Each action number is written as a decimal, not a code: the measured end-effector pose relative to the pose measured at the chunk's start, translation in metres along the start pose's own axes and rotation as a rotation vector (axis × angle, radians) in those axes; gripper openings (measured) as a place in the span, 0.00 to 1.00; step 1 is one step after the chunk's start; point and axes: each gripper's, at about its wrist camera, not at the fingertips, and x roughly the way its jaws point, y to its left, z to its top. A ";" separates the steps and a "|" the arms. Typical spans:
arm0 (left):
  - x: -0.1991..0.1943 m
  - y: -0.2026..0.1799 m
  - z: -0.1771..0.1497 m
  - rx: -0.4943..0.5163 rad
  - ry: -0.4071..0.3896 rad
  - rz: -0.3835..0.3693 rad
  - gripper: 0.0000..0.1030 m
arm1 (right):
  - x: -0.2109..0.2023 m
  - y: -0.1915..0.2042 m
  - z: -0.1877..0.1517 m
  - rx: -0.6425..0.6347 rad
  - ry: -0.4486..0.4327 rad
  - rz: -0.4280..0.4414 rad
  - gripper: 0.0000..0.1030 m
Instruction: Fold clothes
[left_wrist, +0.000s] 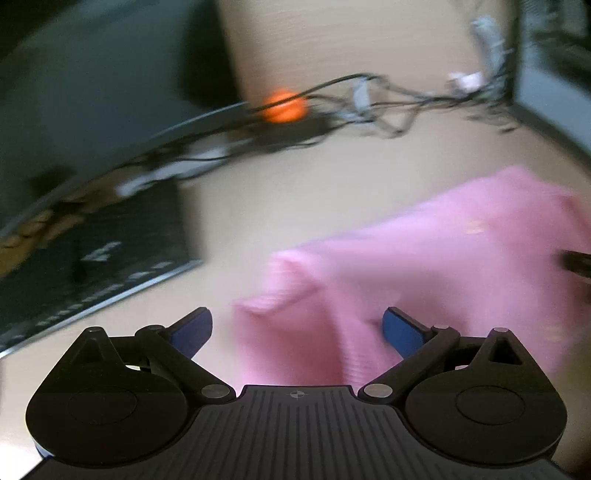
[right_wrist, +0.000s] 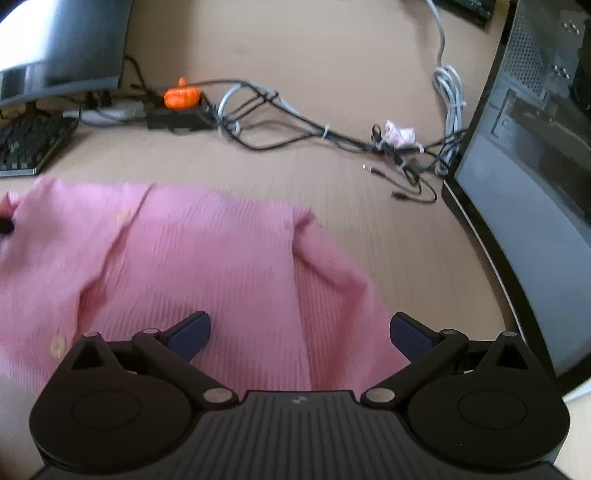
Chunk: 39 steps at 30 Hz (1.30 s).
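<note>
A pink ribbed garment (right_wrist: 192, 266) with small buttons lies spread on the light wooden desk (right_wrist: 332, 55). My right gripper (right_wrist: 300, 332) hovers open over its near part, blue pads apart with cloth below them and nothing held. In the blurred left wrist view the same pink garment (left_wrist: 424, 266) fills the right half, one corner sticking out to the left. My left gripper (left_wrist: 297, 332) is open above its near left edge, holding nothing. A dark gripper tip (left_wrist: 578, 263) shows at the right edge, and another dark tip (right_wrist: 5, 225) at the garment's far left.
A black keyboard (left_wrist: 92, 266) lies left, also seen as a keyboard (right_wrist: 29, 147) under a monitor (right_wrist: 62, 48). Tangled cables (right_wrist: 295, 125), a black box with an orange object (right_wrist: 181, 98) and a computer case (right_wrist: 535, 184) at the right border the garment.
</note>
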 end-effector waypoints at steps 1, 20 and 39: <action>0.004 -0.004 -0.003 0.052 0.013 0.044 0.98 | -0.001 -0.001 0.001 0.000 -0.004 0.001 1.00; 0.012 -0.003 0.007 0.107 -0.018 0.037 0.99 | 0.014 0.026 0.014 -0.151 -0.034 -0.026 1.00; 0.004 0.037 0.002 -0.007 0.003 0.017 0.98 | -0.008 0.072 0.022 -0.391 -0.134 0.137 1.00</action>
